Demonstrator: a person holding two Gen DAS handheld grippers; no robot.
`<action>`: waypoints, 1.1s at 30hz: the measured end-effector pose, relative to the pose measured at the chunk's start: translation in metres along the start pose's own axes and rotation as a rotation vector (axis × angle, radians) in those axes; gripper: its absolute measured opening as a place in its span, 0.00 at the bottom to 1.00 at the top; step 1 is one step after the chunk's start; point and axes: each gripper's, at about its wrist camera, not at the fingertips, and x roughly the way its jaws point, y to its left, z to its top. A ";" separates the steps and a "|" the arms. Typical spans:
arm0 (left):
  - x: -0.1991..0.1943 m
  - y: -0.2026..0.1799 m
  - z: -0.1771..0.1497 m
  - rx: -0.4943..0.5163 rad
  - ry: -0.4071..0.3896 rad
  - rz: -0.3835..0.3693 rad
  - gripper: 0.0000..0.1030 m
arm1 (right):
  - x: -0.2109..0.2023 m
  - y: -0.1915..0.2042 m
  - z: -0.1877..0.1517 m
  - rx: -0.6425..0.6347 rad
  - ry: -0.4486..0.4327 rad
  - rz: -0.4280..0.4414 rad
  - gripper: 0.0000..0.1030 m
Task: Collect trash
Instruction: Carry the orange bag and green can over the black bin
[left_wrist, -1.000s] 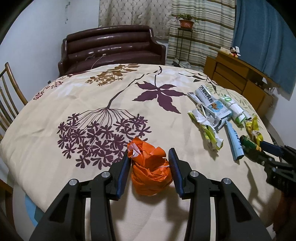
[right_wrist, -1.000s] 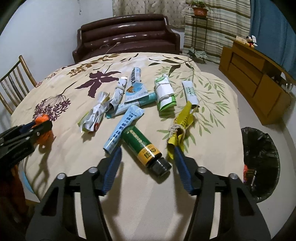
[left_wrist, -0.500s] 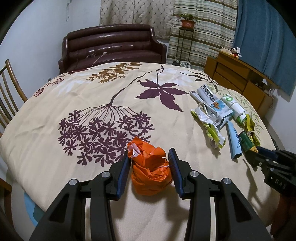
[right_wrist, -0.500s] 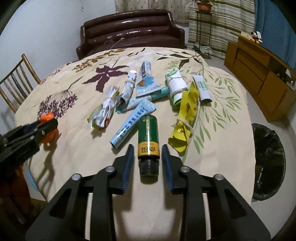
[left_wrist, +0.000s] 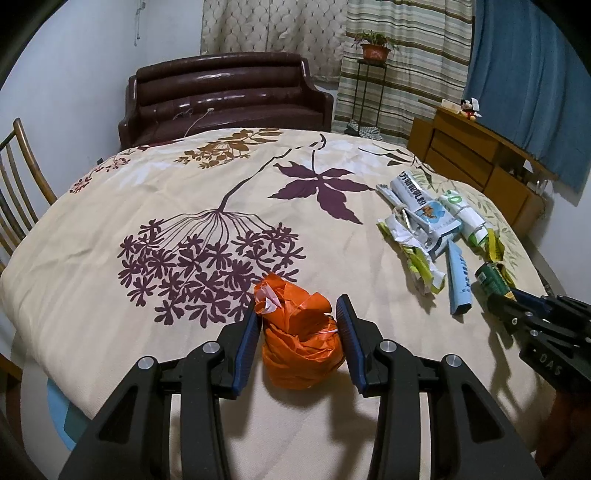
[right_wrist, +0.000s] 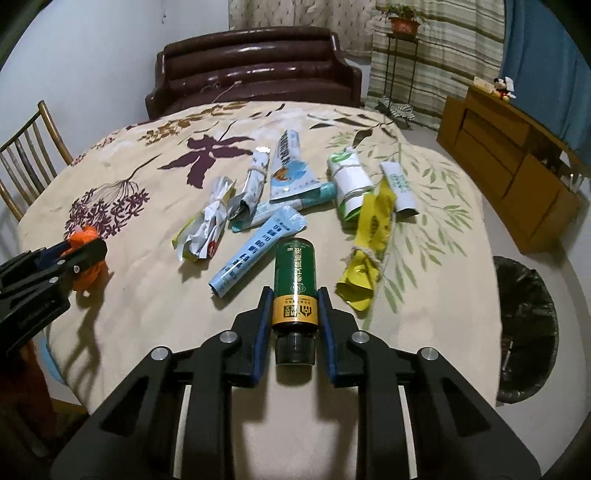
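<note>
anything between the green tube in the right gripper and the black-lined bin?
Nothing visible. The right gripper is closing on the green tube; the bin sits on the floor past the table edge. Only the yellow wrapper lies near that path, flat on the cloth.

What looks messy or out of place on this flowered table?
Crumpled wrappers and squashed tubes lie heaped on the tablecloth instead of in the black-lined bin beside the table. The right gripper is closing on a green bottle; an orange bag sits between the left gripper's fingers.

Right gripper jaws closing on green tube, floral tablecloth
</note>
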 end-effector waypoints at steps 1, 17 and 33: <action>-0.002 -0.002 0.000 0.001 -0.006 -0.003 0.41 | -0.003 -0.001 -0.001 0.003 -0.010 -0.004 0.22; -0.030 -0.072 0.015 0.067 -0.124 -0.111 0.41 | -0.053 -0.077 -0.005 0.105 -0.146 -0.155 0.22; -0.003 -0.234 0.040 0.269 -0.137 -0.304 0.41 | -0.065 -0.212 -0.029 0.289 -0.165 -0.347 0.22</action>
